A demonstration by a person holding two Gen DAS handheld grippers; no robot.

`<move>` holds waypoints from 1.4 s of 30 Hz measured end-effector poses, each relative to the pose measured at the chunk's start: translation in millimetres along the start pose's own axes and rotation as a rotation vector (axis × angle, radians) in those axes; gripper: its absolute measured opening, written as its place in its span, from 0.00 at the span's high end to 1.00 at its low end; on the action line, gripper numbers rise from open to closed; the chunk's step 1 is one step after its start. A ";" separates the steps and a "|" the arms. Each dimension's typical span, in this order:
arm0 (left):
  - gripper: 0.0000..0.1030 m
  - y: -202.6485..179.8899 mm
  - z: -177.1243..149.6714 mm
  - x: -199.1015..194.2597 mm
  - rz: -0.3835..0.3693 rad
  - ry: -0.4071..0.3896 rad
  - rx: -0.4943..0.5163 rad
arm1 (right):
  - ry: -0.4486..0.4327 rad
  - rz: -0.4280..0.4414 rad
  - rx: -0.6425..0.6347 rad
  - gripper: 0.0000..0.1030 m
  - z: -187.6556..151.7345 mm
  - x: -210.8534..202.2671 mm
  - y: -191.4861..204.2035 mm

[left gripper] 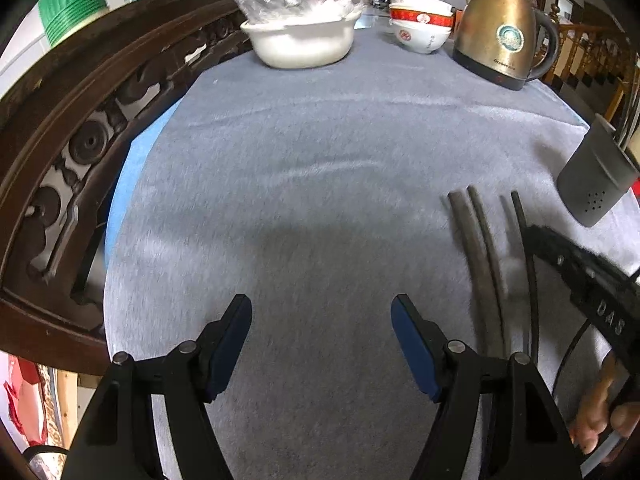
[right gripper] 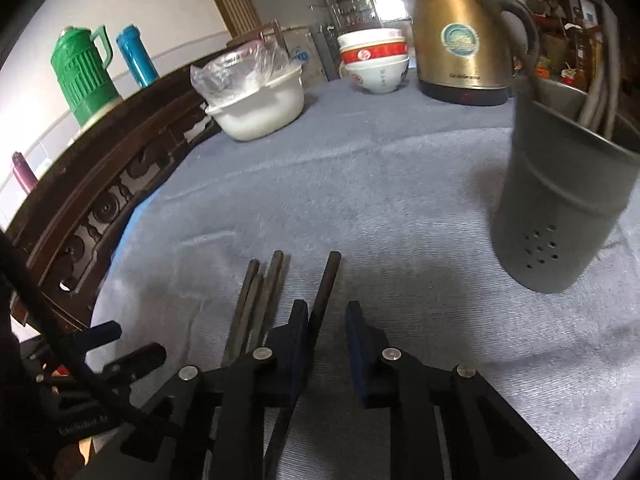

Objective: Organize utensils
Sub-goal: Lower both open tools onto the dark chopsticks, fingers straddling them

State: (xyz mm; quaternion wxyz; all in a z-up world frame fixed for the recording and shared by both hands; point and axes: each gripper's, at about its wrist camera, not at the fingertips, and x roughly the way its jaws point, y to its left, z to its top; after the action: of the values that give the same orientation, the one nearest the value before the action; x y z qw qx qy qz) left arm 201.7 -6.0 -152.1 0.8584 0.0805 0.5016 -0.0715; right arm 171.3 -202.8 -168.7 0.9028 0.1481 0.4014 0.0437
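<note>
Dark wooden chopstick (right gripper: 326, 284) between my right gripper (right gripper: 328, 344) fingers, jaws parted, not clamped. My left gripper (left gripper: 322, 344) wide open, empty. Grey perforated holder (right gripper: 560, 200) right. "DAS" readable.

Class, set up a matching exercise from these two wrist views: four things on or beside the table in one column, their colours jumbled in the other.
Things:
1. tall plastic thermos jug
2. metal electric kettle
3. perforated utensil holder cup
4. wide plastic basin

Colours:
A. white
B. grey
C. green
D. gold-bronze

Pairs: 1-C, 2-D, 3-B, 4-A
</note>
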 end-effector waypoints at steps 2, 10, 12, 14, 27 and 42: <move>0.29 -7.6 7.0 -0.3 -0.013 -0.009 0.020 | -0.012 0.034 0.033 0.78 -3.2 -1.8 -7.8; 0.29 -32.6 21.5 6.2 -0.081 -0.002 0.060 | -0.055 0.128 0.133 0.78 -4.5 -7.9 -25.9; 0.29 -37.5 21.8 8.1 -0.094 0.007 0.067 | -0.059 0.134 0.150 0.78 -4.7 -8.5 -29.6; 0.29 -41.8 21.4 10.0 -0.117 0.023 0.068 | -0.066 0.143 0.165 0.78 -5.0 -9.5 -33.1; 0.28 -52.3 20.0 16.9 -0.100 0.064 0.048 | -0.087 0.191 0.201 0.77 -7.1 -11.9 -41.2; 0.26 -35.3 17.9 20.6 -0.061 0.079 0.027 | -0.092 0.199 0.198 0.77 -8.0 -13.0 -41.4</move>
State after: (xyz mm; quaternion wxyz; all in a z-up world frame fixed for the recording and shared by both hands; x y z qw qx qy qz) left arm 219.7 -45.0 -163.8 0.8341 0.0794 0.5364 -0.1014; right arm 155.0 -243.0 -177.0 0.8924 0.2772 0.3453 0.0866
